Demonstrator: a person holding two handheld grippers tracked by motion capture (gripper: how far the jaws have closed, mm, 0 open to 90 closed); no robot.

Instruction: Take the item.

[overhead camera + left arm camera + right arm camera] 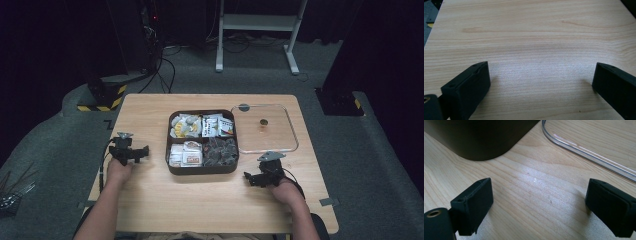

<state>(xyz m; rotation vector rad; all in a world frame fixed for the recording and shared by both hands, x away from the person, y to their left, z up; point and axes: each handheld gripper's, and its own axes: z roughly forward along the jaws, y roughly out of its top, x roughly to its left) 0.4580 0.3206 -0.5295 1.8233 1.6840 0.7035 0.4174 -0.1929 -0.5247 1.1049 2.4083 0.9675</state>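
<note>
A dark brown box [202, 168] with four compartments sits mid-table, holding small wrapped packets in white, yellow and dark colours. Its clear lid [292, 131] lies flat to the right of it, and the lid's rim [584, 151] curves past the box corner [481, 140] in the right gripper view. My left gripper [131, 151] rests on the table left of the box, jaws wide apart over bare wood [539, 75]. At the box's near right corner my right gripper [261, 176] rests open, nothing between its jaws [537, 202].
The wooden table [150, 107] stands on grey carpet. A white frame [260, 22] and cables lie on the floor beyond the far edge. A yellow-and-black striped base [102, 97] sits off the table's far left corner.
</note>
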